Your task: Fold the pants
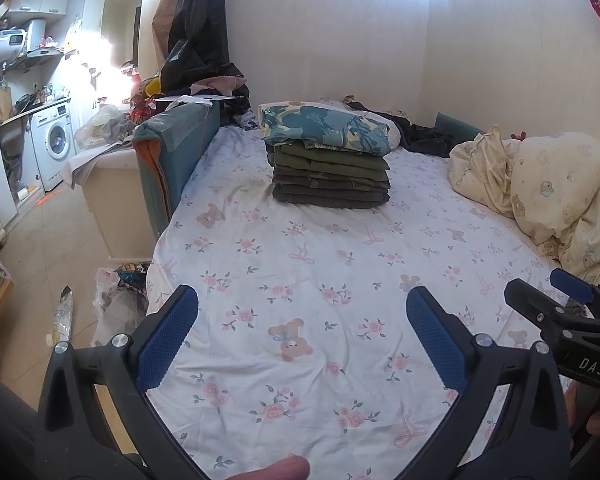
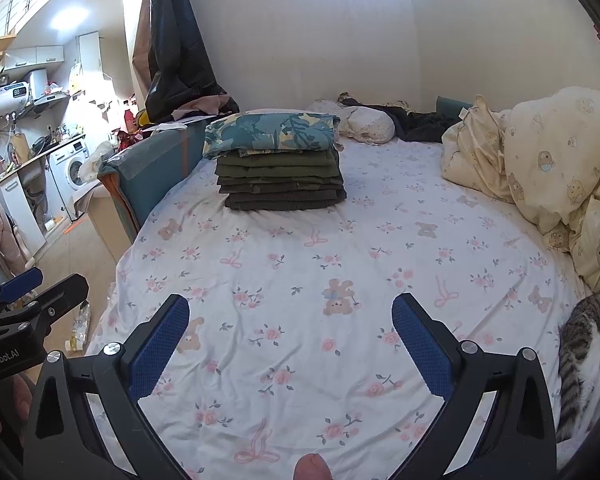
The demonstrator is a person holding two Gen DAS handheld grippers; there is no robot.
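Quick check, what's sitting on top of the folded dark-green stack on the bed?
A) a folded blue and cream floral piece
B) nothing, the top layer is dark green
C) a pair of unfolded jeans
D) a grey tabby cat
A: in both wrist views a folded blue and cream floral piece lies across the top of the folded dark-green stack on the bed, overhanging its edges.

The cat (image 2: 584,364) is cut off at the right edge, head unseen, and the stack (image 1: 330,176) hides the sheet beneath.
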